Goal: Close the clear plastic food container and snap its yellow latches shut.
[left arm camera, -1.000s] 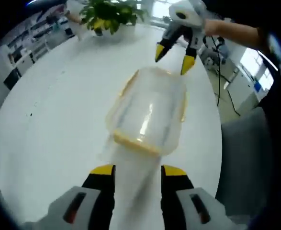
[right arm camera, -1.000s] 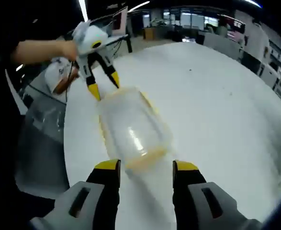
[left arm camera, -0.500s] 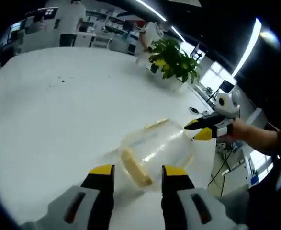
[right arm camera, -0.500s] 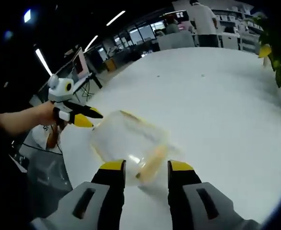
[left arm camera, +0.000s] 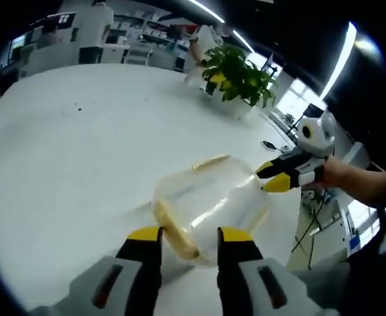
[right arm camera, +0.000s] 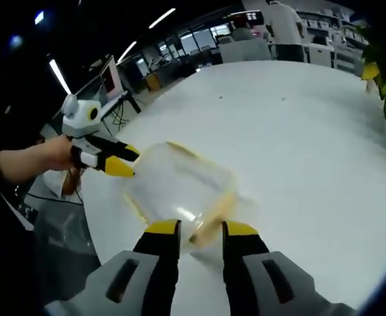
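The clear plastic container point(left arm camera: 212, 197) lies on the white round table point(left arm camera: 61, 145) with a gripper at each end. My left gripper point(left arm camera: 189, 235) is open, and a yellow latch point(left arm camera: 173, 227) on the near end sits between its tips. The right gripper point(left arm camera: 271, 178) touches the far corner. In the right gripper view, the container point(right arm camera: 176, 187) has a yellow latch point(right arm camera: 216, 214) between the jaws of my right gripper point(right arm camera: 201, 229), which are partly drawn in with a gap left. The left gripper point(right arm camera: 125, 160) is at the far end. Another latch point(right arm camera: 183, 150) lines the far side.
A potted green plant point(left arm camera: 235, 76) stands at the table's far edge, and its leaves point(right arm camera: 383, 85) hang at the right. The table edge point(right arm camera: 107, 237) runs close beside the container, with the floor and cables below. A person point(right arm camera: 281, 20) stands by desks in the background.
Both cameras came lower and closer to the container's ends. My right gripper's jaws narrowed around the near latch. The left jaws kept nearly the same gap.
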Available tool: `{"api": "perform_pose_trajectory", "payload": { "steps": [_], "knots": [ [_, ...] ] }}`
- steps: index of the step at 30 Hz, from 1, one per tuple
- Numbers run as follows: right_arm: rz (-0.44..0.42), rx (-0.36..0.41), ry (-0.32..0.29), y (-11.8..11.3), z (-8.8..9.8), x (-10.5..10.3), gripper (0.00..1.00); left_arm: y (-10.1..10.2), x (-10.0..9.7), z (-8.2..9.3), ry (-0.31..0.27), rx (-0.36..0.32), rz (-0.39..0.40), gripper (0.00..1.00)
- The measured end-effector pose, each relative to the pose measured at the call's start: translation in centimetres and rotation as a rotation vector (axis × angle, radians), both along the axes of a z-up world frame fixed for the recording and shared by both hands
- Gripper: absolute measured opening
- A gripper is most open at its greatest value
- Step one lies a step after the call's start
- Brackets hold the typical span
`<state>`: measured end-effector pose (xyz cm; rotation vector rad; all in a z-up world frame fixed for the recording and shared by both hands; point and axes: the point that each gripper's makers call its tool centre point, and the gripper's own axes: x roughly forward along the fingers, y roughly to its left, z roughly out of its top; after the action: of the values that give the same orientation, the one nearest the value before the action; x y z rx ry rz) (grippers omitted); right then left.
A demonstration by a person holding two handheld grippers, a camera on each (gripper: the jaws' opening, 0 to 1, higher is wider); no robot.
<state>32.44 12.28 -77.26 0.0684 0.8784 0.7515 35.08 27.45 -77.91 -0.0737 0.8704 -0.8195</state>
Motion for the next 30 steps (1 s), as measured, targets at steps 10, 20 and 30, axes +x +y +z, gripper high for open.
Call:
{"api": "perform_pose_trajectory", "payload": {
  "steps": [10,20,30],
  "knots": [
    [0.049,-0.005,-0.018,0.0,-0.3,0.1,0.2,0.0,-0.1,0.0,0.011,0.0,0.023,0.22],
    [0.039,0.027,-0.007,0.5,-0.7,0.5,0.18,-0.1,-0.5,-0.4,0.042,-0.006,0.058,0.2],
    [0.061,0.023,0.019,0.5,-0.3,0.2,0.19,0.1,-1.1,-0.4,0.065,-0.017,0.086,0.22]
  ]
}}
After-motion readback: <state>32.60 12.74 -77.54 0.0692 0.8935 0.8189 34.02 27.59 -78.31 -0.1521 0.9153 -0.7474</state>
